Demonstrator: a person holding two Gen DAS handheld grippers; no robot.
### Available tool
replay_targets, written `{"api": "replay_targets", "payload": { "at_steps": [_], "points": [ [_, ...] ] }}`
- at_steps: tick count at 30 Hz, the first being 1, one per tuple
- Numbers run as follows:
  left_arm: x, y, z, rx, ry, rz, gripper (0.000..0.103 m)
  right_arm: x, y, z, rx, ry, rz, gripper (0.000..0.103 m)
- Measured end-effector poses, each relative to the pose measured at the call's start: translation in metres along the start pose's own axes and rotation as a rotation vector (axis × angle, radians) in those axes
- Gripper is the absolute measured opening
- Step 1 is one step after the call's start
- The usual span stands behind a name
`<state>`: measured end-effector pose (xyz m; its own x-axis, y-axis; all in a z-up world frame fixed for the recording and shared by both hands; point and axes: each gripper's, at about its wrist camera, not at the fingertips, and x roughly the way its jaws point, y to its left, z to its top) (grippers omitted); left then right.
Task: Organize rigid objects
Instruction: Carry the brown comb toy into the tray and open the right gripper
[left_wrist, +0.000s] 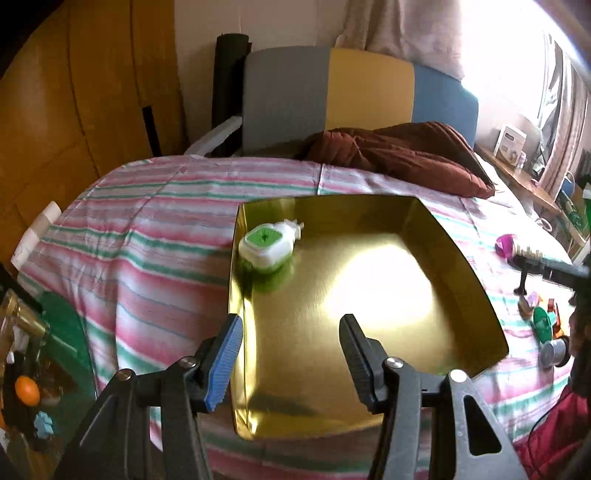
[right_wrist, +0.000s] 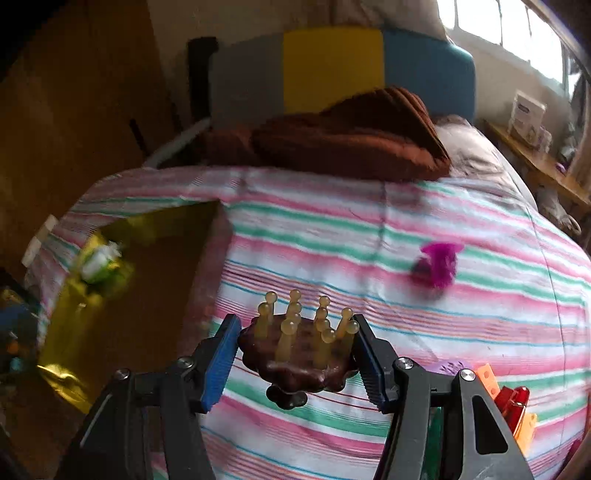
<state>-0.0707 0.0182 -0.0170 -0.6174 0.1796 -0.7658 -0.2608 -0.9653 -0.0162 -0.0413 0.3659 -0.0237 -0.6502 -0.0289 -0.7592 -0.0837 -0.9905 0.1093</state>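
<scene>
Black claw (left_wrist: 291, 360), blue ribbed pads (left_wrist: 224, 363)

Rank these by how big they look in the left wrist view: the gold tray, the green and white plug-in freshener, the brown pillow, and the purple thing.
1. Gold tray
2. Brown pillow, though it lies farther off
3. Plug-in freshener
4. Purple thing
</scene>
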Motion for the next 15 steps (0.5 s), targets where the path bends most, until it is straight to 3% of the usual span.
{"api": "replay_targets", "payload": {
  "at_steps": [7,15],
  "points": [
    [-0.005,0.006,-0.017,-0.013,0.0,0.001,0.055,-0.011,0.068,0.018,-0.068,-0.023,0.142,0.061],
    [-0.007,0.022,-0.029,-0.05,0.005,0.018,0.055,0.022,0.155,0.022,-0.152,0.068,0.295,0.061]
  ]
}}
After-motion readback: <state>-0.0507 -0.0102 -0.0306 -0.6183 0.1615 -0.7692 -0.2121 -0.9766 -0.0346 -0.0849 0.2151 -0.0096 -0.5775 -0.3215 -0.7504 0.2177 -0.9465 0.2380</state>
